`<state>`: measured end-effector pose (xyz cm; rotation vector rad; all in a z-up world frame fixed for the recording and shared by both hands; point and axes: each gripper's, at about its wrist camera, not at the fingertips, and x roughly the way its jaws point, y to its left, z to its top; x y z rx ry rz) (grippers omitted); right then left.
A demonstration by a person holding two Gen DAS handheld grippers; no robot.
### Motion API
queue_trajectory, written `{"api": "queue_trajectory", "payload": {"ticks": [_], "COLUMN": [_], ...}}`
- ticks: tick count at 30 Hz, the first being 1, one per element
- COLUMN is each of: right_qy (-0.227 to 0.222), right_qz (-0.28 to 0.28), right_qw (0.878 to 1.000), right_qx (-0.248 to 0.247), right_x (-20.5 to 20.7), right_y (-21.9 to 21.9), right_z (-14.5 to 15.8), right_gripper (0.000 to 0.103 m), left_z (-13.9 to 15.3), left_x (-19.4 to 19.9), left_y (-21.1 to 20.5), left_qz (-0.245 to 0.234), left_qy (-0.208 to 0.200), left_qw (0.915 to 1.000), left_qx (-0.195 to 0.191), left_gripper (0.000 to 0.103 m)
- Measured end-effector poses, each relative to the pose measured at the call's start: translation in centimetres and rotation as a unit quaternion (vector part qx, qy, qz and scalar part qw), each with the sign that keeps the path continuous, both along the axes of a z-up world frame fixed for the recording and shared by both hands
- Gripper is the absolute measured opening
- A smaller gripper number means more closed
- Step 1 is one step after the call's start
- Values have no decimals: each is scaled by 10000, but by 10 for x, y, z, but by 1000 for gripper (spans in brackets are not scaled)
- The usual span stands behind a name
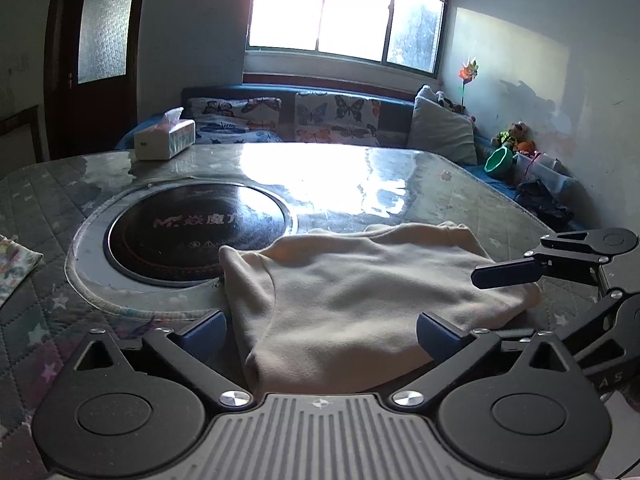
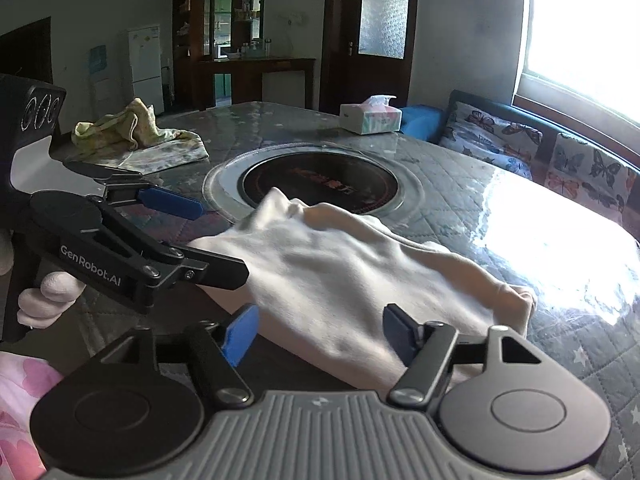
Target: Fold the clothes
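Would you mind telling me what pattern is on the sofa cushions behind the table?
Butterflies on a pale ground, on the cushions; clearest in the left wrist view.

Bright window (image 1: 344, 8), butterfly-cushioned sofa (image 1: 280, 116), dark wooden door (image 1: 96, 48), white fridge (image 2: 145, 68)

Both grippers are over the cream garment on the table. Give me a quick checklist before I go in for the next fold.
1. Left gripper jaws open, nothing gripped: ok.
2. Right gripper jaws open, cloth lying between but not pinched: ok.
3. Cream garment flat on the table: not ok, it is rumpled, with a raised ridge at its far edge.
4. Garment clear of the round black cooktop: not ok, a corner overlaps its ring.
5. Tissue box out of the way: ok.
6. Near hem under the grippers: cannot tell, hidden.
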<state>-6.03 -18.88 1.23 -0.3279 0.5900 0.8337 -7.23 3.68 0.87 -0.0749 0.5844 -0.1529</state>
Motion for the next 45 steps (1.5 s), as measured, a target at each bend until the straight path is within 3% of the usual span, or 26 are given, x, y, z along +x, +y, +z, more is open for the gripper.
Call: {"api": "queue_trajectory", "payload": {"ticks": [4,10,17,25,31,33,37,43,45], "right_qy": [-86,-298,-454,-460,-616,-622,-625,-928,-1036], "right_qz": [-48,-185,-5,425,987,1112,1288,1527,1576], "right_qw": [10000,9993,9979,9980,9917,9894,9855,9761,9730], "right_qx": [-17,104,460,25,-544,-700,-909,-1235,-1329], "right_x": [-8,-17,-22,-27,-38,-39,-37,-37,-37], "right_y": [1,-1,4,37,65,74,92,116,121], "right_z": [1,5,12,8,-4,-7,-13,-19,-22], "right_gripper": [83,103,103,103,92,82,70,52,42], "left_z": [2,6,8,9,8,8,8,5,3], "left_x": [-3,-9,-9,-5,2,5,9,20,24], "left_y": [5,19,41,61,79,85,93,102,103], "left_qz": [27,201,583,868,1049,1132,1177,1164,1156], "left_qy": [-60,-197,-104,-36,116,159,212,415,490], "left_qw": [9999,9989,9958,9935,9880,9853,9804,9696,9652], "left_qx": [-101,-382,-700,-740,-1127,-1268,-1565,-2112,-2295], "left_gripper": [103,103,103,103,103,103,102,97,97]}}
